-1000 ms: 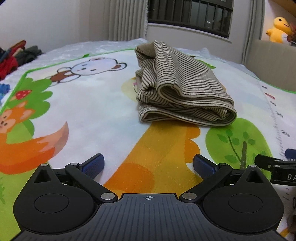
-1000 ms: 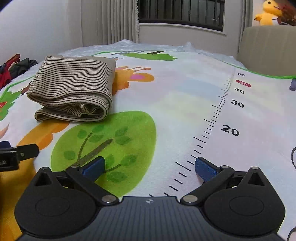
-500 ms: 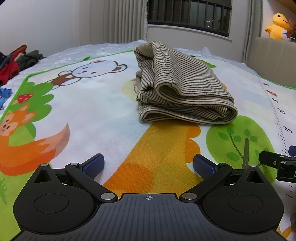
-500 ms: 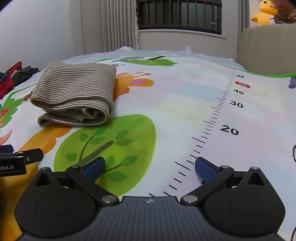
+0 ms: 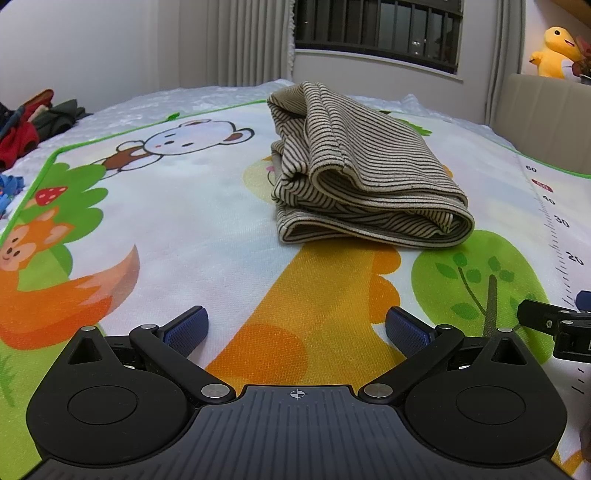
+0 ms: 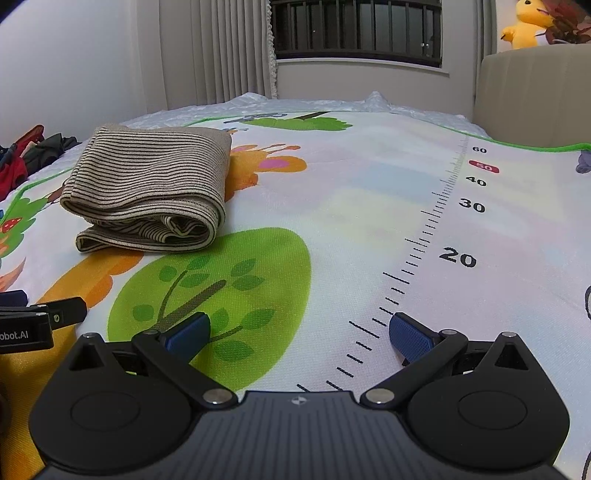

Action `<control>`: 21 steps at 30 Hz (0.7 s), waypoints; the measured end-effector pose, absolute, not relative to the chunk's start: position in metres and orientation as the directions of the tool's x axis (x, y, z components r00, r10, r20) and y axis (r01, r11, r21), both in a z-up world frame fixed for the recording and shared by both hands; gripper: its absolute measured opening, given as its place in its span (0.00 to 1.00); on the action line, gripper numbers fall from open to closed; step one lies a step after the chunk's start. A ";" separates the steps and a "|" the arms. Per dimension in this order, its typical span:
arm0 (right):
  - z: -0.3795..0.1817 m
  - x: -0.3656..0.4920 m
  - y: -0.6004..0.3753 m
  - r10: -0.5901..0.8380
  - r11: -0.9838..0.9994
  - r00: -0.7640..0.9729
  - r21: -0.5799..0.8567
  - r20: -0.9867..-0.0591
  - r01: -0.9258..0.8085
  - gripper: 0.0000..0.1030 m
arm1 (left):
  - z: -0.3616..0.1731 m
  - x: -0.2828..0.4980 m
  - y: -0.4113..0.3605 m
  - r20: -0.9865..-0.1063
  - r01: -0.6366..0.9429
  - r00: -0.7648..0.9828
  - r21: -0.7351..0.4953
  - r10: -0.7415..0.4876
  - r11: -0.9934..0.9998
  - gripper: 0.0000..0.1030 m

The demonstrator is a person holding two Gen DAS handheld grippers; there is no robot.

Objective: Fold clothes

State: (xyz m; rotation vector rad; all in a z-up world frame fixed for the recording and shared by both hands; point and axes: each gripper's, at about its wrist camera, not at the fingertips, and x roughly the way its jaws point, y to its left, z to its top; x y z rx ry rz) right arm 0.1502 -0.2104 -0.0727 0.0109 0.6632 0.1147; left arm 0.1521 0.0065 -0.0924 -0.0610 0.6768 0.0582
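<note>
Drawn back slightly from the folded striped garment (image 5: 365,177), now lying on the mat (image 5: 207,221) at twelve o'clock. Left gripper (image 5: 295,328) and right gripper (image 6: 299,332) both spread wide, holding nothing.

Ribbed striped cloth (image 5: 369,173); woven mat (image 5: 207,221)

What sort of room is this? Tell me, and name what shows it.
Probably a bedroom or a child's room at home. A cartoon animal play mat with a printed height ruler covers the surface, a yellow plush toy sits on a padded headboard-like ledge, and a barred window with curtains stands behind.
</note>
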 end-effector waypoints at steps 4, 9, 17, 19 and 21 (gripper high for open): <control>-0.073 0.150 -0.211 0.111 0.994 0.783 0.050 -0.612 -0.101 1.00 | -0.092 0.152 0.006 -0.627 -0.074 0.778 -0.038 0.034 0.996 1.00; -0.073 0.151 -0.211 0.111 0.994 0.783 0.051 -0.612 -0.100 1.00 | -0.092 0.152 0.007 -0.627 -0.074 0.778 -0.039 0.034 0.996 1.00; -0.073 0.151 -0.212 0.112 0.993 0.784 0.053 -0.611 -0.101 1.00 | -0.092 0.152 0.007 -0.627 -0.074 0.778 -0.040 0.033 0.996 1.00; -0.073 0.151 -0.212 0.112 0.993 0.783 0.053 -0.611 -0.101 1.00 | -0.092 0.152 0.007 -0.627 -0.074 0.778 -0.040 0.033 0.996 1.00; -0.073 0.151 -0.212 0.113 0.993 0.783 0.053 -0.611 -0.101 1.00 | -0.092 0.151 0.007 -0.627 -0.074 0.778 -0.040 0.033 0.996 1.00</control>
